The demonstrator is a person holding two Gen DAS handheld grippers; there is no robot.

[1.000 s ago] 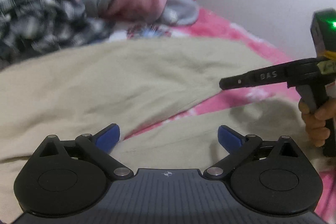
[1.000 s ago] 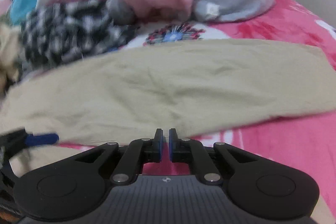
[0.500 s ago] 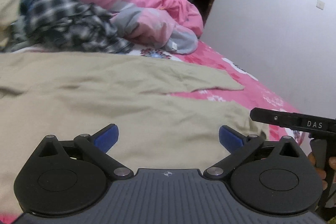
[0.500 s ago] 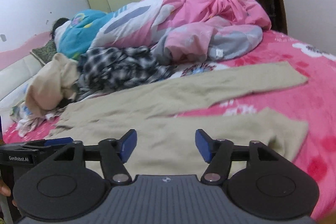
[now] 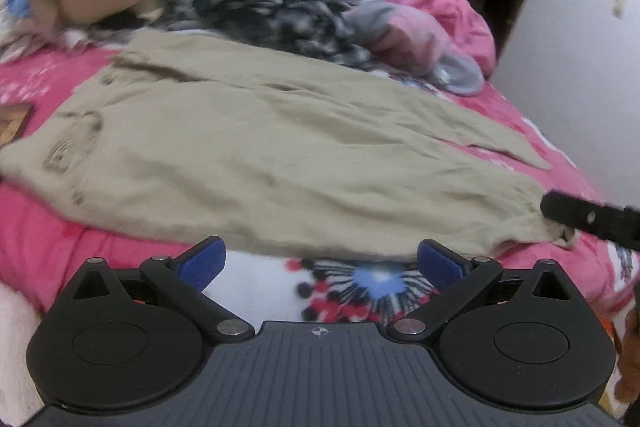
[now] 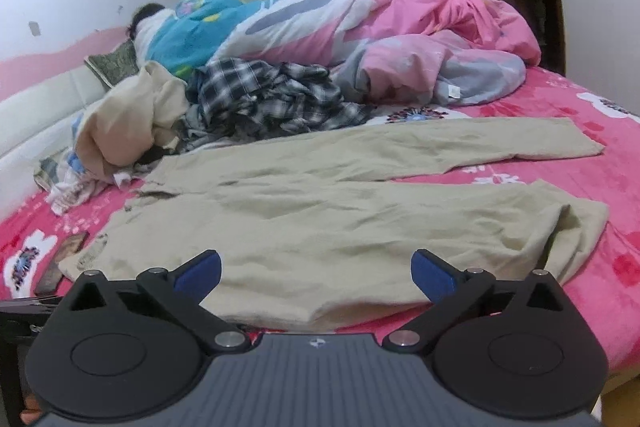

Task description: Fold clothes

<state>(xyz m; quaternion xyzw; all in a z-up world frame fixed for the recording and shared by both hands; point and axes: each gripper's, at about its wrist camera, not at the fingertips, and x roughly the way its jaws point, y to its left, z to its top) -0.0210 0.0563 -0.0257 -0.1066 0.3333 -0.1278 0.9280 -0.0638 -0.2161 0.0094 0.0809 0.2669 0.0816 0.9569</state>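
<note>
The right tongs (image 6: 316, 273) had just been opening and stood wide apart with nothing between them, low over the near edge of the trousers (image 6: 340, 219). The left tongs (image 5: 320, 263) were also apart and empty. The trousers lay flat on the bed (image 6: 600, 291) — legs spread toward the right. Behind them sat a checked shirt (image 6: 264, 99) and a pink quilt (image 6: 420, 27).

No legible text or labels
</note>
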